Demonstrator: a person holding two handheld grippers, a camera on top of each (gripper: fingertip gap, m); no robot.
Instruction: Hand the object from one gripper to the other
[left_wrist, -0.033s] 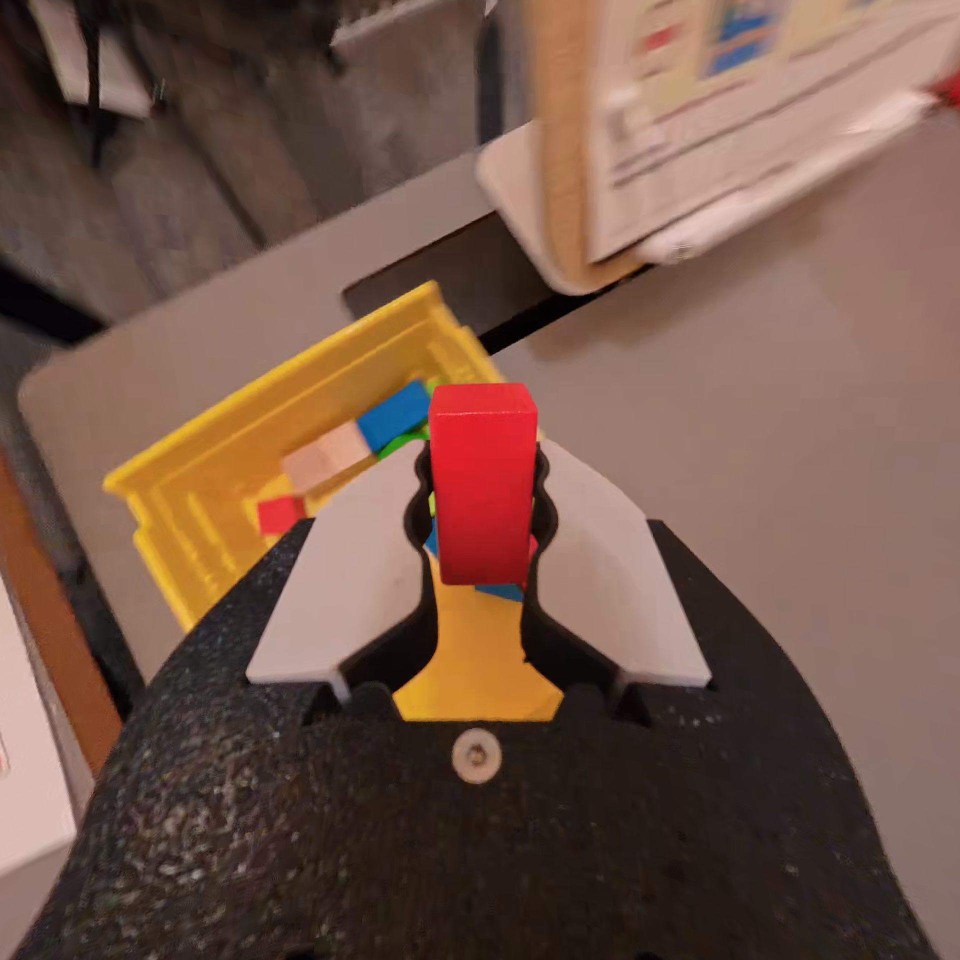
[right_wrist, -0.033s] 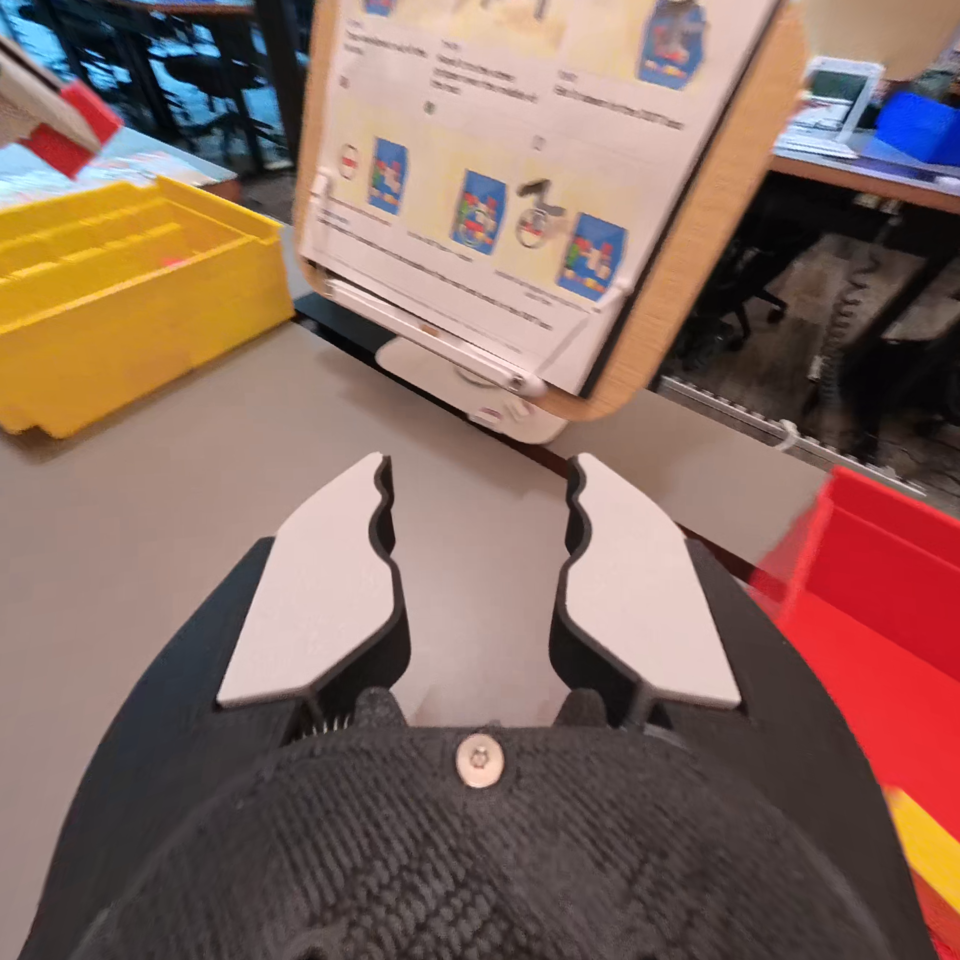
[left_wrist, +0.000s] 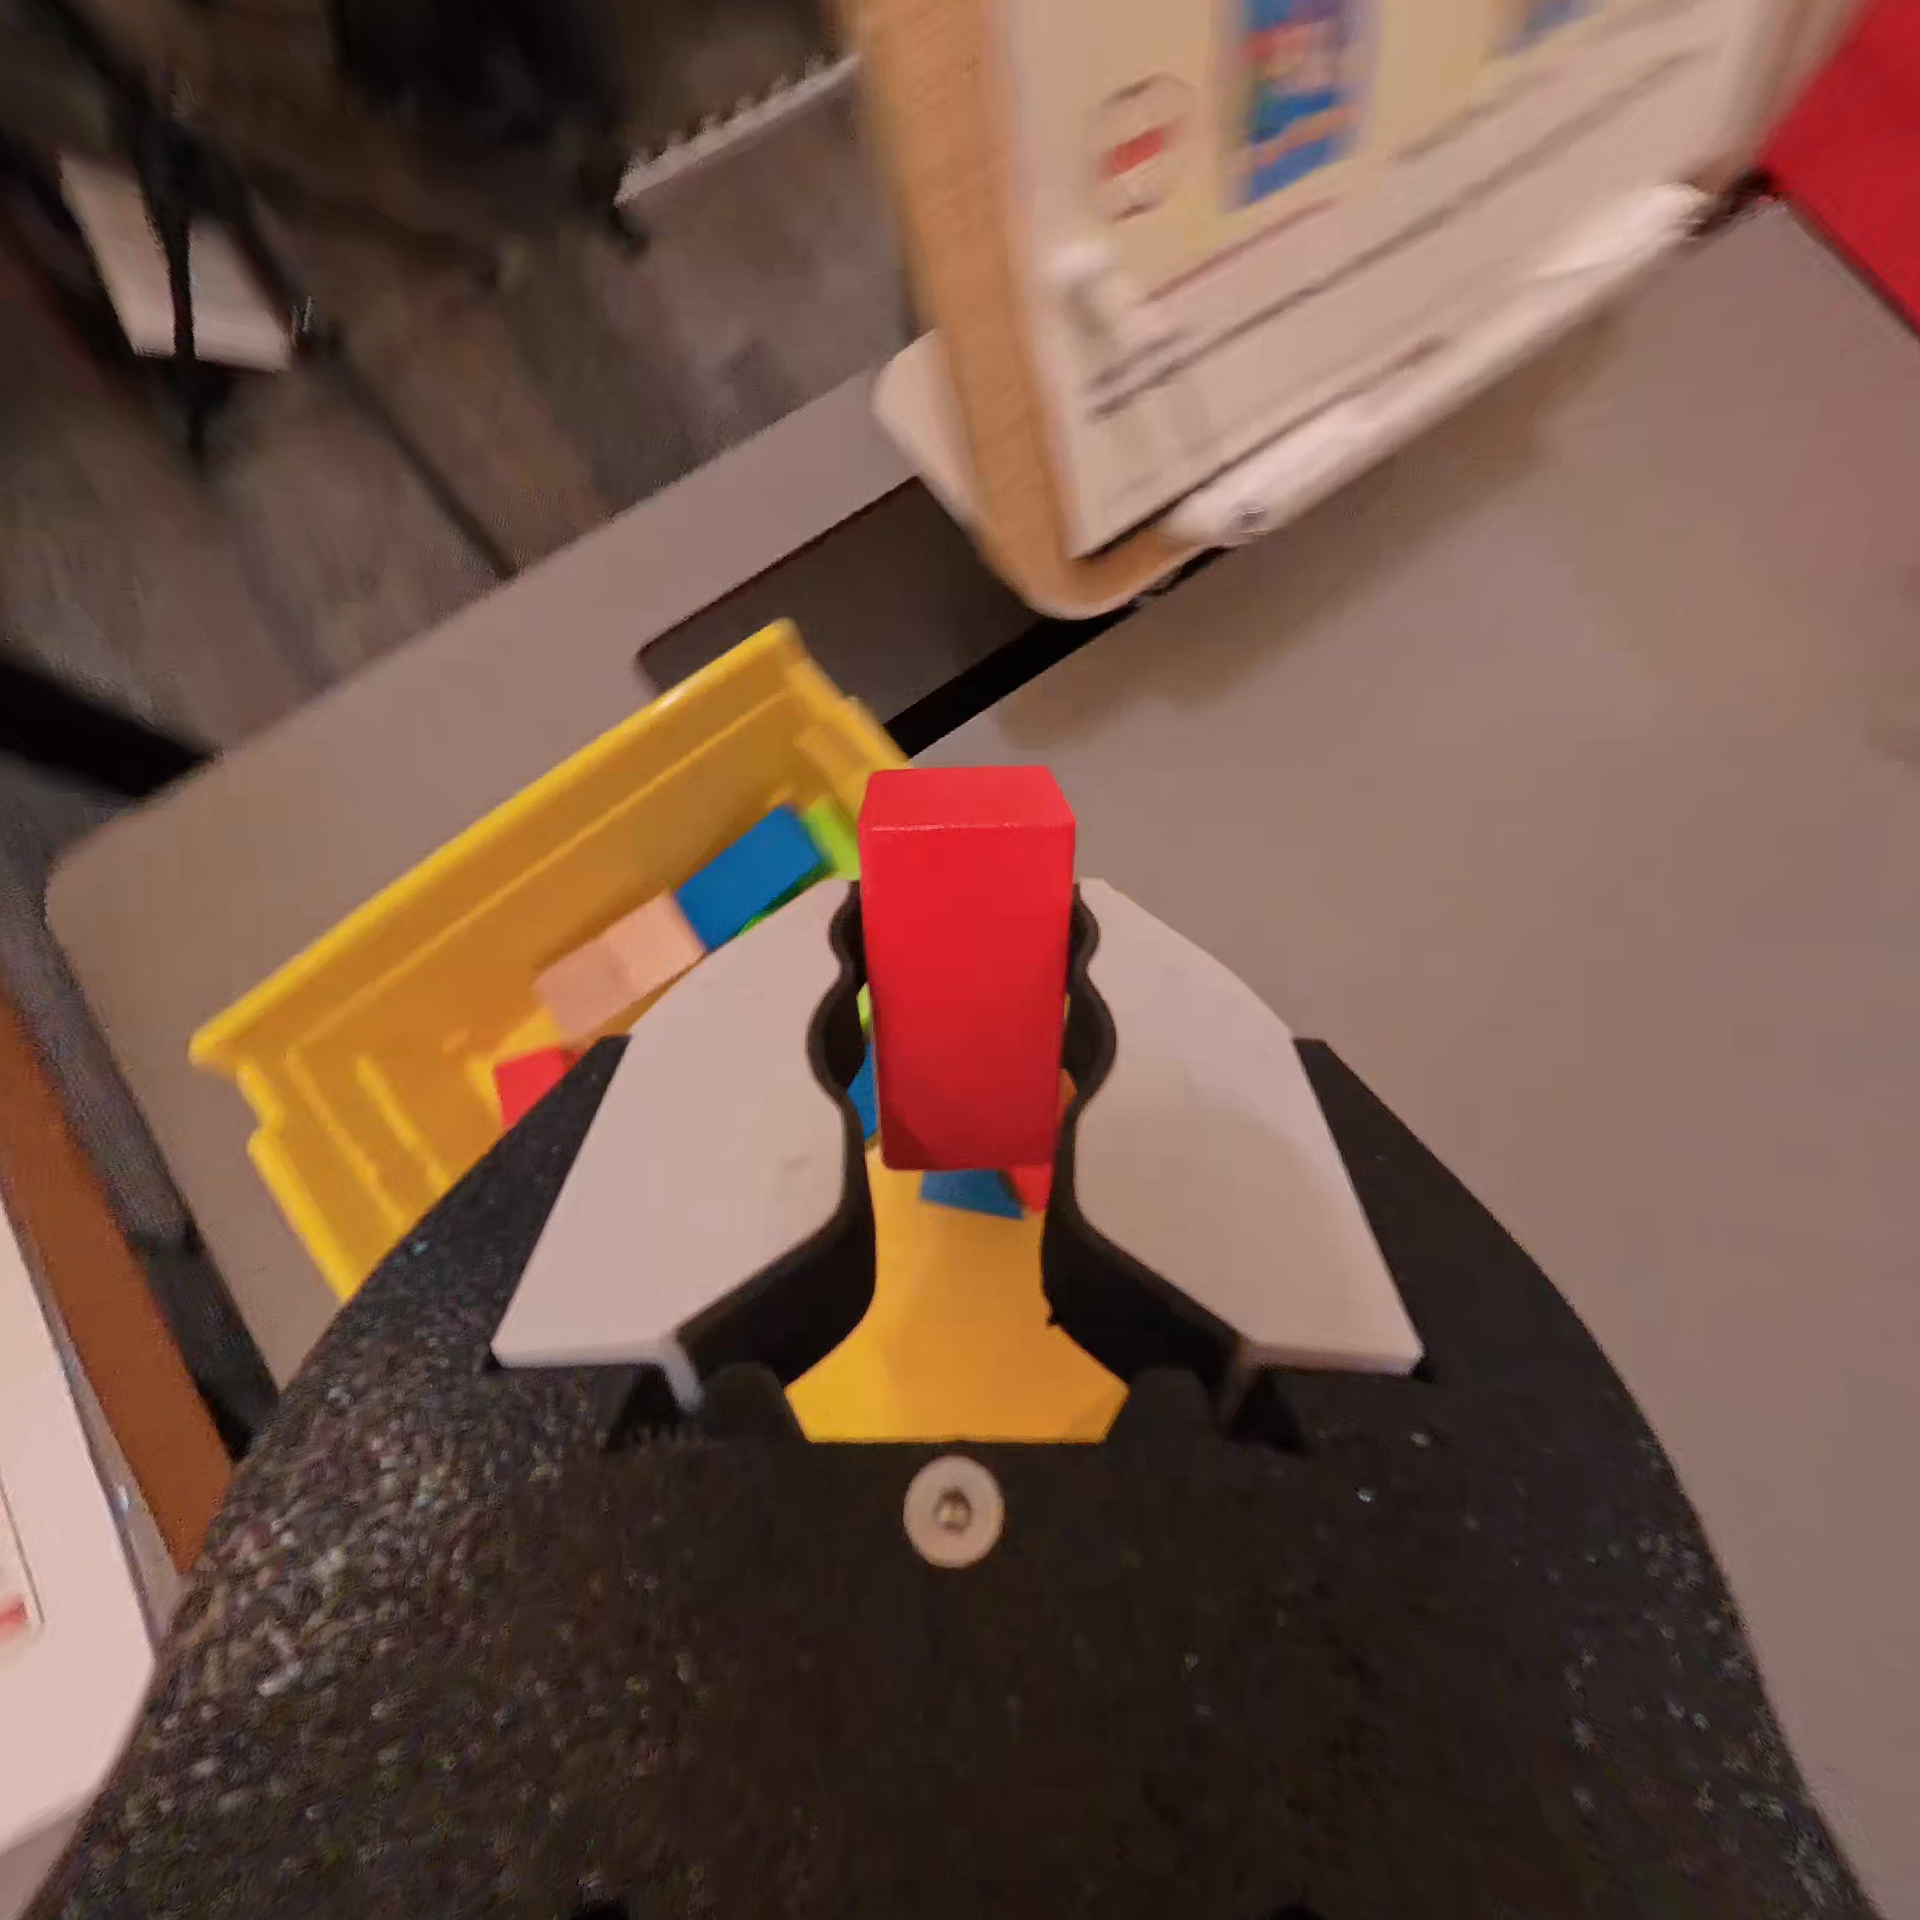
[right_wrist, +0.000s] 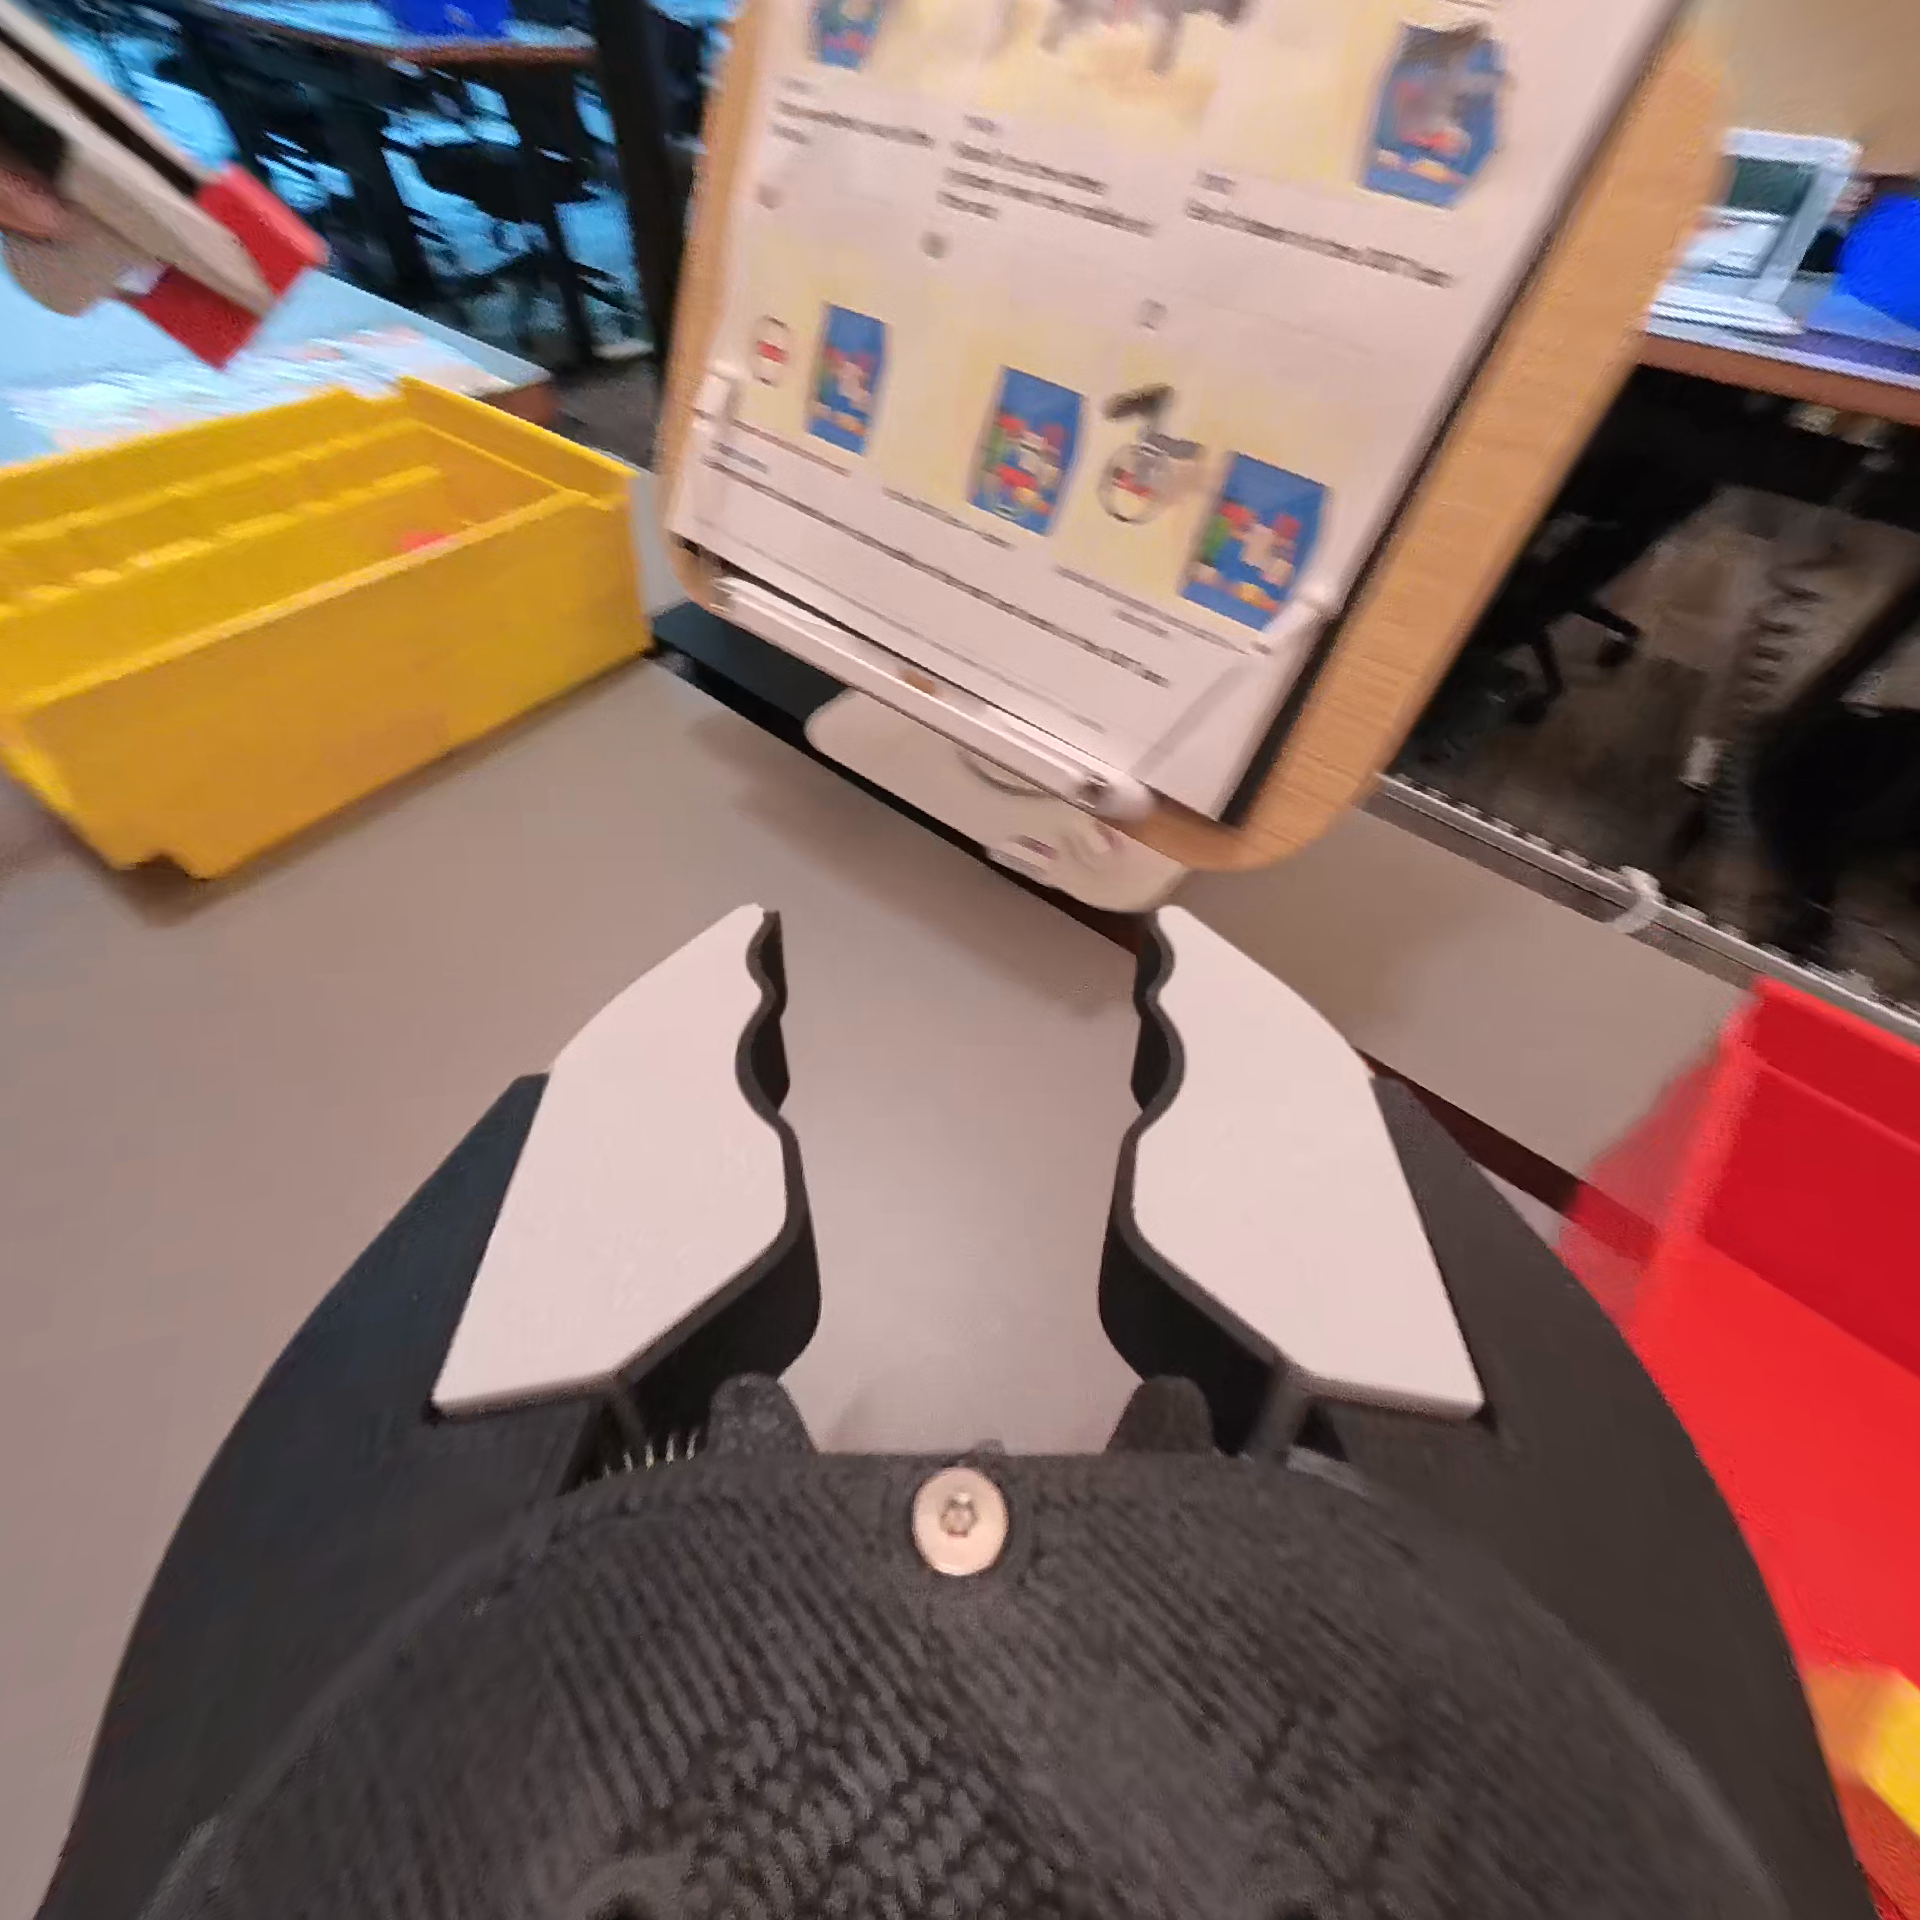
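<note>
Red block (left_wrist: 966, 977) stands clamped between left hand-held gripper (left_wrist: 966, 935) pads; right hand-held gripper (right_wrist: 956, 987) gapes wide, bare.

Two tools are seen: the left tool (left_wrist: 966, 966) and the right tool (right_wrist: 961, 997). One red block (left_wrist: 966, 977) is gripped between the left tool's pads. One yellow bin (left_wrist: 416, 1049) is counted, with at least six loose blocks visible inside. One red bin (right_wrist: 1808, 1247), one board (right_wrist: 1143, 364) carrying a printed sheet, and one table (right_wrist: 312, 1039) are seen.
</note>
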